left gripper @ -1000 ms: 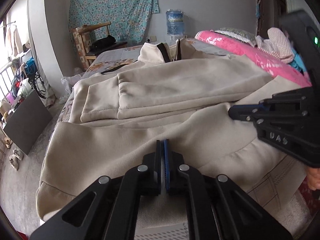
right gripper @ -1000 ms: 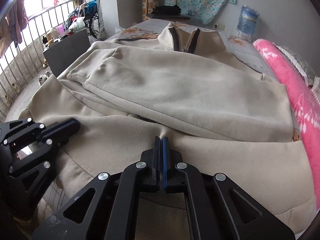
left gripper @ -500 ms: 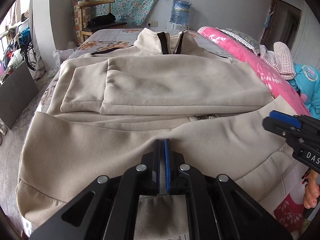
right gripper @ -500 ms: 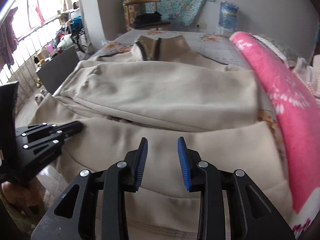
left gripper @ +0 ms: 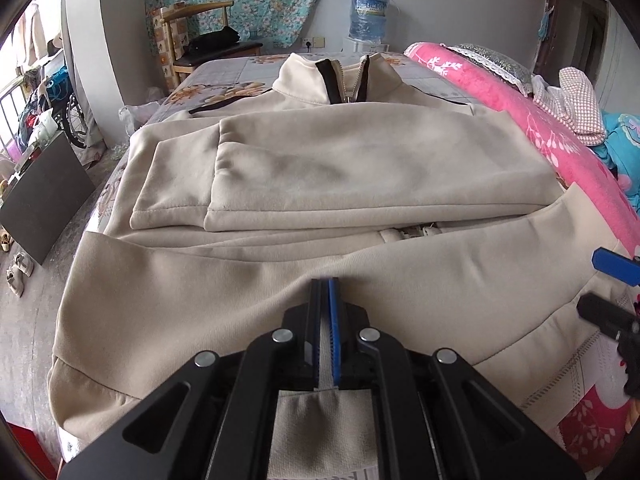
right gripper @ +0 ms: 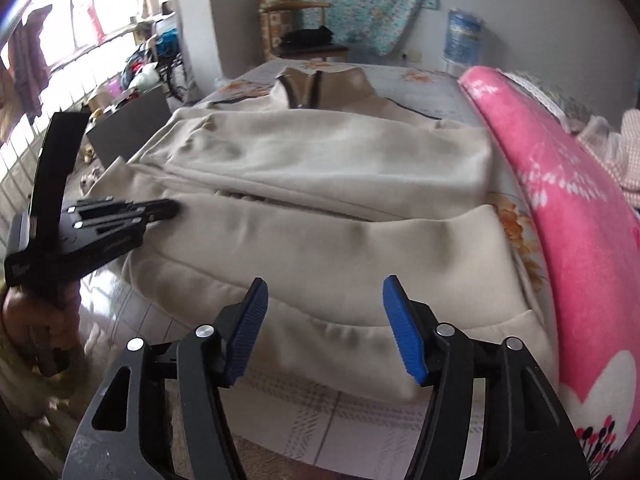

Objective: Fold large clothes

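The beige zip-neck sweatshirt (left gripper: 360, 168) lies face up on the bed (left gripper: 240, 68), sleeves folded across the chest and its lower part doubled up toward them, with the pink blanket (left gripper: 560, 148) just beside its edge. The left gripper (left gripper: 325, 320) pinches the folded hem between its closed fingers, while the right gripper (right gripper: 324, 328) has its jaws opening with nothing between the pads, the cloth lying just beyond them. With only one side held, a pull from the left could likely drag the fold askew, or the freed side could slump open
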`<move>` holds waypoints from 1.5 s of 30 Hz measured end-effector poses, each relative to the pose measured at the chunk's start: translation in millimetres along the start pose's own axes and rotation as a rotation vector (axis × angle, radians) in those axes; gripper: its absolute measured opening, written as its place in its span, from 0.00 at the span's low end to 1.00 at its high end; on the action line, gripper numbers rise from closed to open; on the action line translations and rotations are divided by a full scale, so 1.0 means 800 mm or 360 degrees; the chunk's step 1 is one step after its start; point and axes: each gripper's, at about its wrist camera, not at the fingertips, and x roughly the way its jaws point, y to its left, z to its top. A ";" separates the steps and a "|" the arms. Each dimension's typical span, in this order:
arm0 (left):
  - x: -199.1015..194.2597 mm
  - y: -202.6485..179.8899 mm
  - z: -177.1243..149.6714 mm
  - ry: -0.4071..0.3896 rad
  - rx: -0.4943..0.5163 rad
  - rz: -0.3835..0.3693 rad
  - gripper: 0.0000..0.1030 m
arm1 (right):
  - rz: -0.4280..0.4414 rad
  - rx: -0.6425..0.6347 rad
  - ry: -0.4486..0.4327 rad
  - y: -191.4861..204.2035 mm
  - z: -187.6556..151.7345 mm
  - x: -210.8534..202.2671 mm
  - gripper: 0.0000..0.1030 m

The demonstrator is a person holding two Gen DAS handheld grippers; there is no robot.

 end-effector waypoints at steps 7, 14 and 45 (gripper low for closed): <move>0.000 -0.003 0.001 0.0010 0.0015 0.0028 0.04 | -0.0030 -0.0034 0.0110 0.002 -0.013 0.027 0.66; -0.005 0.011 0.007 0.0077 -0.0053 -0.0090 0.15 | 0.0059 0.0093 0.0068 -0.016 0.012 0.001 0.74; 0.213 0.052 0.355 0.0078 0.0093 0.0170 0.31 | 0.0462 0.0637 0.0572 -0.156 0.381 0.335 0.45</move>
